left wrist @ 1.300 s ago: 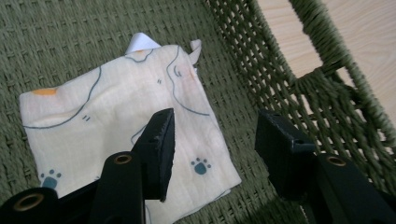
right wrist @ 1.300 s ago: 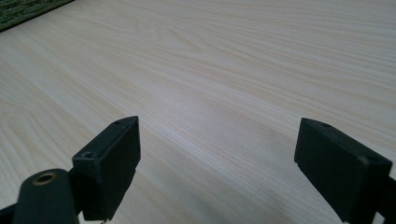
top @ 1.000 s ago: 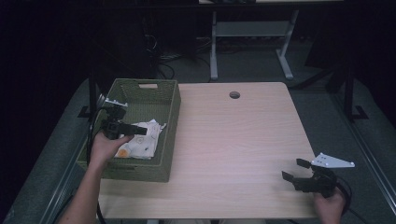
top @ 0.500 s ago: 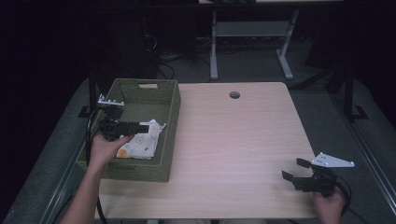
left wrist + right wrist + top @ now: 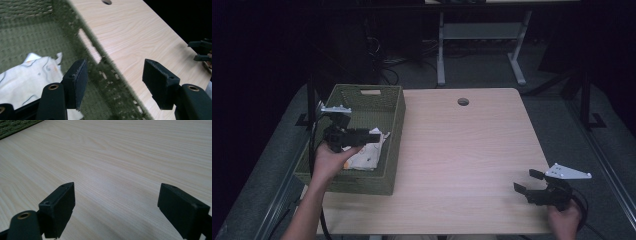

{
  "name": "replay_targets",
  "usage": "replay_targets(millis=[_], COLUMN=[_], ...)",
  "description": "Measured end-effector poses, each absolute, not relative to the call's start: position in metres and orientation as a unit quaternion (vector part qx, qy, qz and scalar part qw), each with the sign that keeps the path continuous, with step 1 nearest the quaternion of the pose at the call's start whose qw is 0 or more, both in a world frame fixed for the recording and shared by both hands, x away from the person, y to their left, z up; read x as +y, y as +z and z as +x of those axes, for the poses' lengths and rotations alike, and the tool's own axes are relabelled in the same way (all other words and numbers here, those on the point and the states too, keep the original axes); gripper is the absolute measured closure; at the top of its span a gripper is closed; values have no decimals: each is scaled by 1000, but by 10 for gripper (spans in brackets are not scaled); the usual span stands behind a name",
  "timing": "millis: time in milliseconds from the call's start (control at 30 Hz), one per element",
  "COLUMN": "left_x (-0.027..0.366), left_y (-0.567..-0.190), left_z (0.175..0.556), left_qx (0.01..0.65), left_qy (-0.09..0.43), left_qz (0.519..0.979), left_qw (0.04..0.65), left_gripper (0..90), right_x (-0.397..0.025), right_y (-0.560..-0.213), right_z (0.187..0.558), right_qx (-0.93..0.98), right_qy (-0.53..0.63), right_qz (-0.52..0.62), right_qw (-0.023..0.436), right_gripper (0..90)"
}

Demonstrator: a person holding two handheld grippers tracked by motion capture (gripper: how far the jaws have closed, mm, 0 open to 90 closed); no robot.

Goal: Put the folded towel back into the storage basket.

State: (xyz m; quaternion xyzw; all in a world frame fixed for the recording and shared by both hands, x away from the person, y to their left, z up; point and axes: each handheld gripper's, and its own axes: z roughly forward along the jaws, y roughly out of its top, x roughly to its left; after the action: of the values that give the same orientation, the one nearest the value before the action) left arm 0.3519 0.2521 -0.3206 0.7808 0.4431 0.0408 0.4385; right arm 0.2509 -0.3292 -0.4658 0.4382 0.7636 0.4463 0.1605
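Note:
A green woven basket (image 5: 393, 122) stands on the left part of the light wooden table (image 5: 462, 150). Inside it lies a white cloth with orange and grey marks (image 5: 368, 152) (image 5: 27, 75). My left gripper (image 5: 362, 136) (image 5: 115, 82) hovers open above the basket, over the cloth, and its jaws straddle the basket's right wall (image 5: 110, 75) with nothing held. My right gripper (image 5: 527, 184) (image 5: 116, 210) rests open near the table's front right corner, with bare wood between its jaws.
A round cable hole (image 5: 463, 101) sits at the table's far middle. A metal desk frame (image 5: 477, 45) and cables stand on the dark floor behind. The basket has a handle slot (image 5: 370, 92) in its far wall.
My left gripper has moved back toward the person and slightly left over the basket, uncovering more of the cloth. The right gripper has stayed where it was.

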Motion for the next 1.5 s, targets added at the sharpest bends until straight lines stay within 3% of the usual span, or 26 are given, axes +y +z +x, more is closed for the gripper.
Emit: replay_targets(millis=[1500], left_x=[141], left_y=[-327], left_z=[333], left_qx=[355], left_qy=[21], left_qz=[815], left_qw=[457], left_gripper=[308], right_x=[-330], right_y=[-463], right_z=[247], right_qx=[763], right_qy=[452], right_qz=[434], right_qw=[157], right_gripper=[140])
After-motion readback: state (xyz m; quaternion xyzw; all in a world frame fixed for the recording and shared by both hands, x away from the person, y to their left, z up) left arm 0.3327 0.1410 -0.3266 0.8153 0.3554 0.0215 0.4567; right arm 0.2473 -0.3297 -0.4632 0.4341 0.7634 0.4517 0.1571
